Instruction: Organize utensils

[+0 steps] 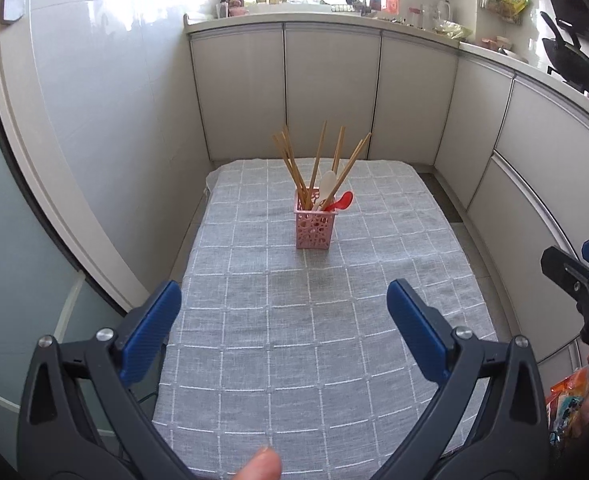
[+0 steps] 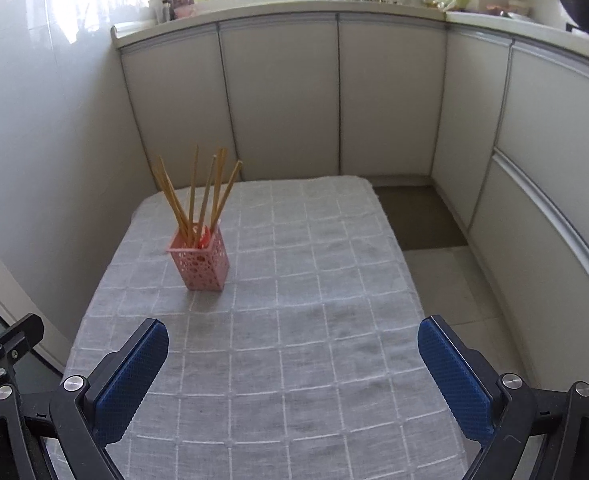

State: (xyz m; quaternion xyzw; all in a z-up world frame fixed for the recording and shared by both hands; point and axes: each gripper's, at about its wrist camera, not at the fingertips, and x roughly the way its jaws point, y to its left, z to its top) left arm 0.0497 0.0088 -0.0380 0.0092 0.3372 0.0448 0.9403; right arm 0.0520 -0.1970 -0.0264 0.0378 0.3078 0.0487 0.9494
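Left gripper (image 1: 284,308): black plastic arms with triangular cut-outs, silver round pivot screws, dark blue ribbed pads (image 1: 416,330) on the inner faces. Right gripper (image 2: 293,364): same build, black arms, silver screws, blue textured pads (image 2: 456,376). A bare fingertip (image 1: 260,465) shows at the lower edge of the left wrist view; no sleeve visible.

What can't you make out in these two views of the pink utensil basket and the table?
- Lower ends of the wooden chopsticks: hidden inside the pink lattice plastic basket, both views.
- White spoon and red spoon: handles hidden in the basket; in the right wrist view only a red patch shows.
- Near edge of the grey checked tablecloth: covered by the open left gripper and open right gripper.
- Countertop items: too small, washed out by window glare.
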